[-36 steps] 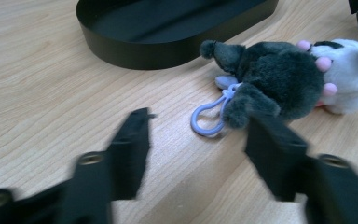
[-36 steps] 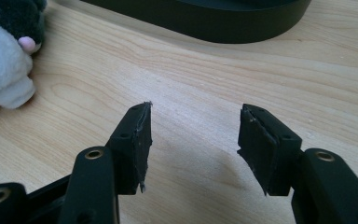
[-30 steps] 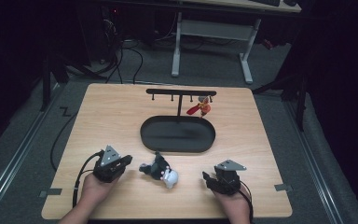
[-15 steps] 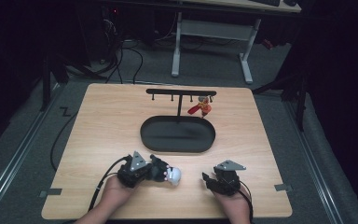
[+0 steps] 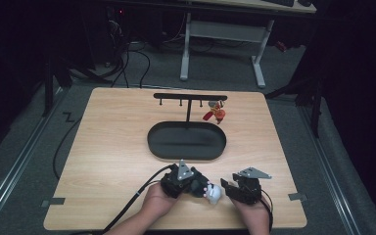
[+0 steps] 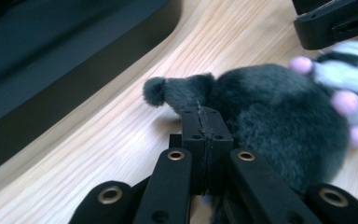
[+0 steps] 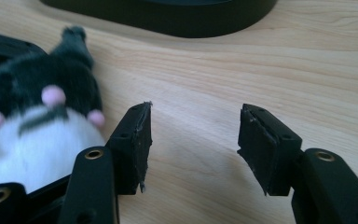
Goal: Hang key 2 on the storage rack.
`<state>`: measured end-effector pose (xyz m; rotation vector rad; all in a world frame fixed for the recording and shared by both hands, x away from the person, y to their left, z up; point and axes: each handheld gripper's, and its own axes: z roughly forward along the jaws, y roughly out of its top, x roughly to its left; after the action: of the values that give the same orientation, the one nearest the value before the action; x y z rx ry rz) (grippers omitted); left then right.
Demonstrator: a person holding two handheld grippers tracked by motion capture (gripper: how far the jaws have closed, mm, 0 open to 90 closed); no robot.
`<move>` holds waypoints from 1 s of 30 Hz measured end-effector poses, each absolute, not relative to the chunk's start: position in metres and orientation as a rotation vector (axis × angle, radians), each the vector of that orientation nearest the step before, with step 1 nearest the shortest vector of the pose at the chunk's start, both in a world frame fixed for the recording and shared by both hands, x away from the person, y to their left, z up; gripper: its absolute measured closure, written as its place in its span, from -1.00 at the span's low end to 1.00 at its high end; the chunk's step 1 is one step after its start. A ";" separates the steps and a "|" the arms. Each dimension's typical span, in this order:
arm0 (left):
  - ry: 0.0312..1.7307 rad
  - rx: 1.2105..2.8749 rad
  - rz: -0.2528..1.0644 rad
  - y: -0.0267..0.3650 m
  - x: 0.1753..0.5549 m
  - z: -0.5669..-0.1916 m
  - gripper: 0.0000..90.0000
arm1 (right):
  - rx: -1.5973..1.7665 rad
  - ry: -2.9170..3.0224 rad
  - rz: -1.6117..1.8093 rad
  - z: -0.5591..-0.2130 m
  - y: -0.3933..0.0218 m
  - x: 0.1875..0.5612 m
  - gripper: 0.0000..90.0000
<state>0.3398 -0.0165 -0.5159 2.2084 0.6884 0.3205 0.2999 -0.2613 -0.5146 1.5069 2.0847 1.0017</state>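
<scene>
High view: the plush toy (image 5: 210, 192) lay on the near edge of the table (image 5: 107, 142), between both grippers; the oval black tray (image 5: 186, 141) sat farther off
Left gripper (image 6: 204, 122): jaws pressed together, touching the toy's dark fur
Right gripper (image 7: 193, 144): jaws apart, nothing between; toy just left

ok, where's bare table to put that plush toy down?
Bare wood runs along the table left of the black tray, and right of it toward the table's right edge. The strip behind the hook rack is bare too. Crowded: the near edge, where the left gripper, plush toy and right gripper sit close together.
</scene>
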 end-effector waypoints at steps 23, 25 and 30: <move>0.604 2.236 0.275 -0.042 0.318 -0.513 1.00 | 1.582 1.986 1.078 -0.504 -0.284 0.295 -0.04; 0.596 2.241 0.272 -0.049 0.320 -0.512 0.99 | 1.587 1.975 1.076 -0.505 -0.289 0.296 -0.05; 0.624 2.198 0.259 -0.026 0.319 -0.511 0.79 | 1.579 1.976 1.032 -0.506 -0.297 0.292 -0.06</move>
<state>0.3193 -0.0261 -0.5107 2.1978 0.6244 0.2591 0.2923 -0.2972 -0.5055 1.5791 1.9761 1.0315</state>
